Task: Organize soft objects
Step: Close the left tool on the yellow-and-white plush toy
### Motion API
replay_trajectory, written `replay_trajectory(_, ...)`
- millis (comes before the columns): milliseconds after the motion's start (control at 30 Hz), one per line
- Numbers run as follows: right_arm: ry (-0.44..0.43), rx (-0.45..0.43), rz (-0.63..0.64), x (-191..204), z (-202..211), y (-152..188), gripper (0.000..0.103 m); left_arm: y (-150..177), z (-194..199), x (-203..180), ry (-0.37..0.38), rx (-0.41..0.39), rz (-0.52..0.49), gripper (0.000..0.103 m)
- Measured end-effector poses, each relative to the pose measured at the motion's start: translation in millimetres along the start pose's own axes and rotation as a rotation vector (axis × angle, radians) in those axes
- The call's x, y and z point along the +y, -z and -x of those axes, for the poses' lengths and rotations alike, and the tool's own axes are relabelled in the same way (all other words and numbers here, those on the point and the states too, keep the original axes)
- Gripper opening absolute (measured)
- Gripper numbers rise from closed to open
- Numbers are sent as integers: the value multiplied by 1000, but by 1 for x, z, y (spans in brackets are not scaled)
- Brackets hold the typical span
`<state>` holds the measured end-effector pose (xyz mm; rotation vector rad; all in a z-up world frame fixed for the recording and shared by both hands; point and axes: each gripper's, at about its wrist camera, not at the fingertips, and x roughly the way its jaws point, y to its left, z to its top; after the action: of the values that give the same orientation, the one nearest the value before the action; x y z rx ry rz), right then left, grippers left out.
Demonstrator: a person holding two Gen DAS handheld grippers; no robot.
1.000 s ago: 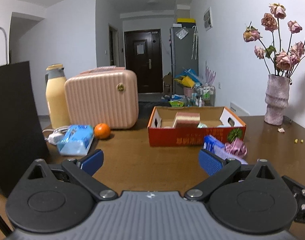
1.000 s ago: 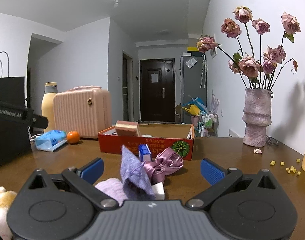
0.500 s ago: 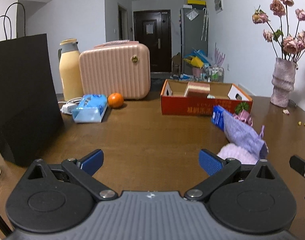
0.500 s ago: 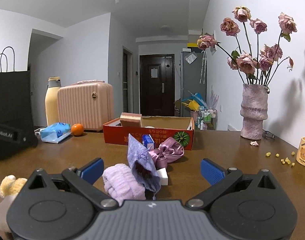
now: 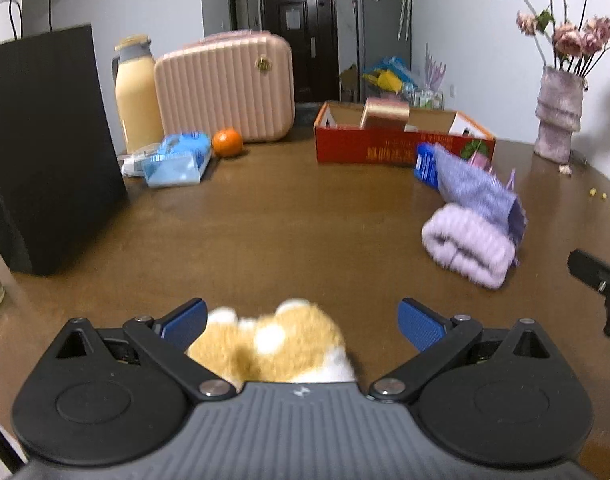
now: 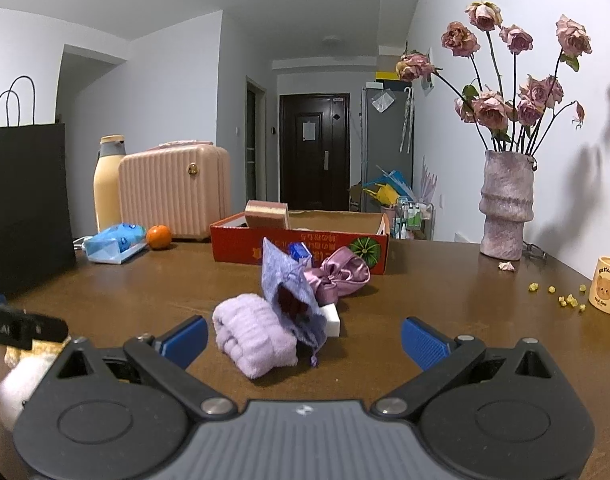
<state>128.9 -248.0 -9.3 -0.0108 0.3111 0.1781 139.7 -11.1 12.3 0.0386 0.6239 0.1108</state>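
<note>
An orange-and-white plush toy (image 5: 271,344) lies on the brown table (image 5: 289,220) between the spread fingers of my left gripper (image 5: 301,322), which is open. A rolled lilac towel (image 5: 467,246) and a purple cloth pouch (image 5: 475,192) rest to the right. In the right wrist view the same lilac towel (image 6: 255,338), purple pouch (image 6: 291,288), a pink satin bow (image 6: 343,274) and a white block (image 6: 331,320) lie just ahead of my right gripper (image 6: 303,338), open and apart from them. A red cardboard box (image 6: 299,242) stands behind.
A black paper bag (image 5: 45,140) stands at the left, with a yellow bottle (image 5: 137,96), pink case (image 5: 229,88), tissue pack (image 5: 177,158) and orange (image 5: 227,142) behind. A vase of roses (image 6: 505,204) and a bear cup (image 6: 607,292) stand right, with yellow crumbs (image 6: 561,298) scattered nearby.
My left gripper drew back and tipped down, bringing the plush toy between its fingers. The right gripper also backed away, so the towel and pouch now lie farther ahead.
</note>
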Motion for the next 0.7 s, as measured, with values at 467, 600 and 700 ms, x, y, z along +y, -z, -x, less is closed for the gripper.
replay_trajectory(467, 2, 25, 5, 2, 0, 6, 103, 29, -27, 1, -9, 136, 20, 103)
replay_trajectory(600, 5, 31, 6, 2, -2, 6, 103, 32, -35, 1, -8, 149, 21, 103)
replay_trajectory(700, 8, 36, 9, 3, -4, 7, 103, 33, -40, 1, 0, 149, 24, 103)
